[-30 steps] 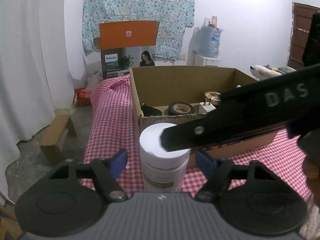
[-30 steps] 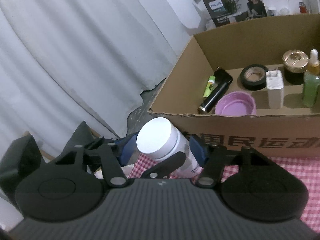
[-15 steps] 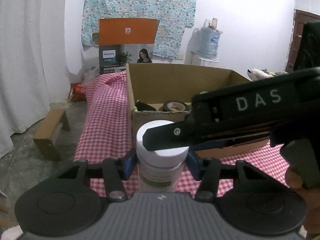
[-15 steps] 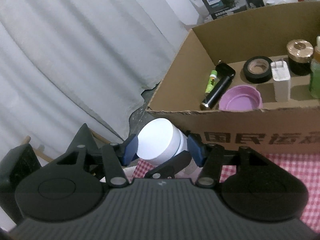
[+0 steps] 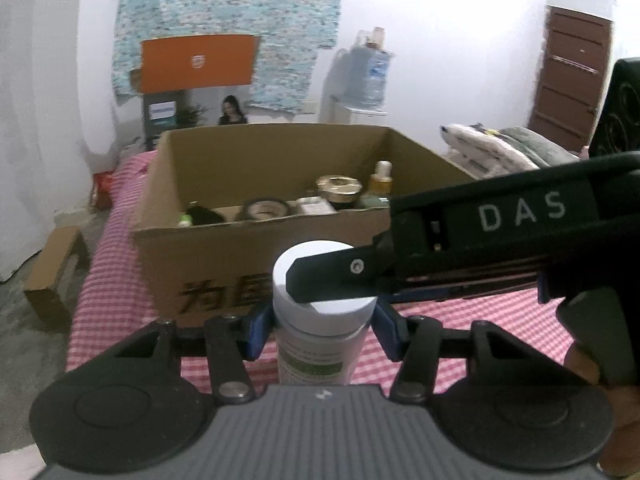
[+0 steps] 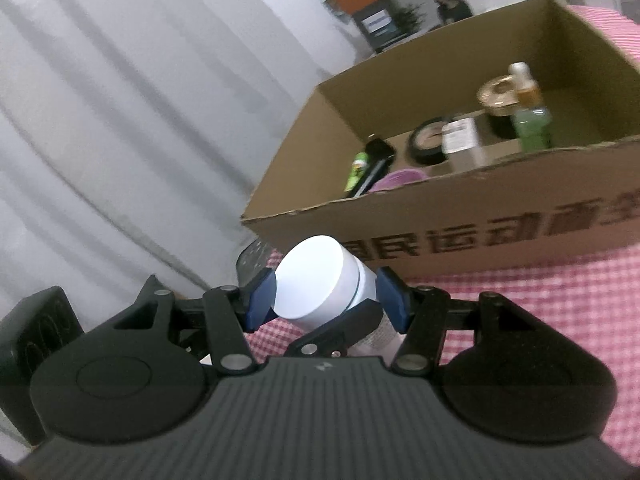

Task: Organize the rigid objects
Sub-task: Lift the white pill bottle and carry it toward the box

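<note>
A white jar (image 5: 316, 344) with a white cap and a green label stands on the red checked tablecloth (image 5: 116, 280), in front of the cardboard box (image 5: 224, 256). My left gripper (image 5: 322, 328) is shut on the jar's body just under the cap. My right gripper (image 6: 326, 300) is shut on the cap of the jar (image 6: 320, 280), which looks tilted in the right wrist view. One of the right gripper's fingers (image 5: 332, 276) crosses over the cap in the left wrist view. The left gripper's finger (image 6: 336, 328) shows under the jar in the right wrist view.
The open box (image 6: 480, 240) holds a black tape roll (image 6: 426, 140), a white block (image 6: 460, 144), a gold-lidded jar (image 6: 498, 96), a green bottle (image 6: 530, 116), a black torch (image 6: 372, 164) and a purple lid (image 6: 400, 178). A white curtain (image 6: 120, 120) hangs at the left. A small carton (image 5: 52, 272) lies on the floor.
The left jaws have closed onto the jar's body. Both grippers and the jar have shifted sideways along the box front, and the right wrist view has tilted.
</note>
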The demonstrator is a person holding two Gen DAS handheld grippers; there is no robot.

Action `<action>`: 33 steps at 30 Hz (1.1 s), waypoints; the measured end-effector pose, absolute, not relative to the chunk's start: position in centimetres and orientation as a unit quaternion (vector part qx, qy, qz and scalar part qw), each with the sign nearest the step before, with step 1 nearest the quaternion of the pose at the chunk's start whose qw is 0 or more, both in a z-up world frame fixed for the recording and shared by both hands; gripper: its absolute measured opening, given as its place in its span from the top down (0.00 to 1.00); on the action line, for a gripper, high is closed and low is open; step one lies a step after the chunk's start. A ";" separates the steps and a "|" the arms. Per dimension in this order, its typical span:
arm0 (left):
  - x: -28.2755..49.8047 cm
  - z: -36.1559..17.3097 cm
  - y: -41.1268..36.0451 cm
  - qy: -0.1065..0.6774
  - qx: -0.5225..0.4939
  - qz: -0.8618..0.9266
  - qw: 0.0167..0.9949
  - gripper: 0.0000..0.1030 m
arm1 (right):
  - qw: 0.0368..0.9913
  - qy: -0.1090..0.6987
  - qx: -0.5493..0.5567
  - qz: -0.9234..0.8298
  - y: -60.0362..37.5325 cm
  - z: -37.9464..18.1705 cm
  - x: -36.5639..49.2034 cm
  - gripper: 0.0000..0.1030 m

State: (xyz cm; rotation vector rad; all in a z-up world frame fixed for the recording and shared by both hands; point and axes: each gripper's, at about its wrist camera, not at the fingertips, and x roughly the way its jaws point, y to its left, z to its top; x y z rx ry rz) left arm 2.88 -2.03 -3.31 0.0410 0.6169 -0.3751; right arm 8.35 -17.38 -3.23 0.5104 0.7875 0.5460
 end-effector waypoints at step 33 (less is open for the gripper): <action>4.8 -4.6 -9.3 0.325 0.078 -0.249 0.909 0.47 | 0.872 0.349 0.284 0.190 -25.4 -3.8 5.1 0.44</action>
